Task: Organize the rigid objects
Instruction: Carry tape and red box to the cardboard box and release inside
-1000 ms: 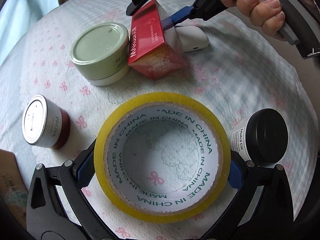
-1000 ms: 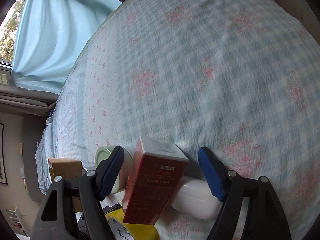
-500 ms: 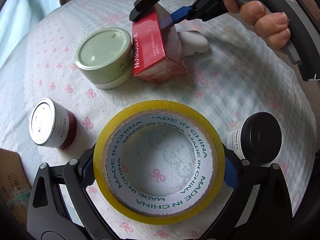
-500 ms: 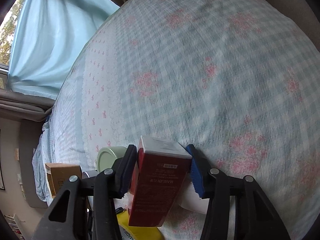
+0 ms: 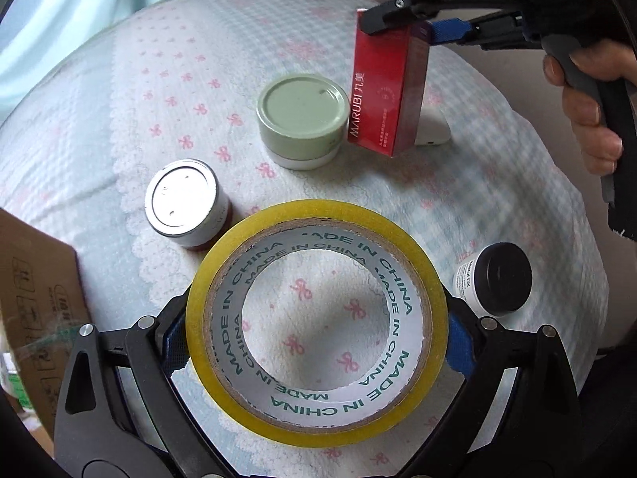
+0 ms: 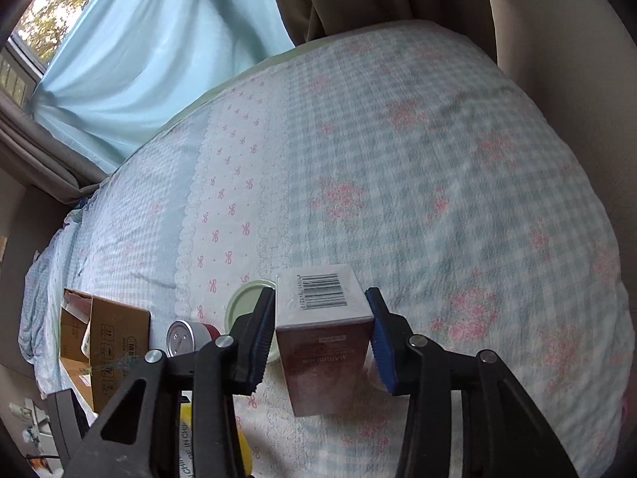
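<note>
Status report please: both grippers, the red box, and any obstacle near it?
Left gripper shut on tape roll. Right gripper shut on red box, lifted. Green tin close beside it.

I see round green tin [image 5: 301,119] left of red carton [image 5: 388,87] | silver-lidded jar [image 5: 184,201] nearer | black-capped jar [image 5: 497,285] right of yellow tape roll [image 5: 316,320]

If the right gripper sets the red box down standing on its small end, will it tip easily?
Probably yes: the red box is tall and narrow, and the bedcover looks soft. Its flat sides look stiff between the right gripper pads, so crushing seems unlikely.
</note>
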Motion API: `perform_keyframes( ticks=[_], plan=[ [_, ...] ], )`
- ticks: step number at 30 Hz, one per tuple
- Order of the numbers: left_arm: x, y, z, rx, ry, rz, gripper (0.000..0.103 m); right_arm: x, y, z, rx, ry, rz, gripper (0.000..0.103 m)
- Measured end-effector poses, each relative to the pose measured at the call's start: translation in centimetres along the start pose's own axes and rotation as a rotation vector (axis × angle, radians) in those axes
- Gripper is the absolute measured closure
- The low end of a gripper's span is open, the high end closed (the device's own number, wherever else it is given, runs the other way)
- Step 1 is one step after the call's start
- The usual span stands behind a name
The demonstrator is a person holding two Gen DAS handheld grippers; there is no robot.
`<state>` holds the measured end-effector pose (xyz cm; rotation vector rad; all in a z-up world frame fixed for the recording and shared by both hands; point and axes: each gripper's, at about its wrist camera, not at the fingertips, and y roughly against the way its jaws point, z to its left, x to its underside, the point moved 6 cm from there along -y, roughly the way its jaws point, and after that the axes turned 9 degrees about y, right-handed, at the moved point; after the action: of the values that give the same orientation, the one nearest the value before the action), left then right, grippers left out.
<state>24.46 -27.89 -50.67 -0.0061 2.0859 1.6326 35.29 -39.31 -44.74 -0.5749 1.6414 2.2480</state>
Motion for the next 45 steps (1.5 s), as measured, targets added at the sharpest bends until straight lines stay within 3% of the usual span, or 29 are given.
perform_keyframes(
  ticks=[3,9,14,22,28,35,45],
  plan=[
    [-1.0,1.7,0.7,-0.001,0.041,-0.026,0.007,-0.2,1.4,1.0,0.043,0.058,-0.025,0.064],
    [-2.4,5.8,2.4,-0.004,0.129,-0.078,0.007,-0.5,4.6,2.1,0.047,0.076,-0.07,0.064],
    [-3.6,11.8,3.9,-0.028,0.169,-0.142,0.007,-1.2,9.2,4.5,0.055,0.107,-0.102,0.064],
    [-4.1,23.4,6.7,-0.055,0.231,-0.214,0.007,-2.9,18.4,11.7,0.027,0.184,-0.135,0.064],
    [-3.0,30.0,11.0,-0.11,0.259,-0.241,0.007,-3.4,22.4,18.9,-0.017,0.254,-0.158,0.064],
    [-1.2,34.9,18.8,-0.123,0.296,-0.253,0.007,-2.7,23.2,27.7,-0.052,0.253,-0.17,0.064],
    [1.3,36.3,31.6,-0.137,0.226,-0.195,0.007,-1.9,18.6,38.7,-0.015,0.153,-0.156,0.064]
  ],
)
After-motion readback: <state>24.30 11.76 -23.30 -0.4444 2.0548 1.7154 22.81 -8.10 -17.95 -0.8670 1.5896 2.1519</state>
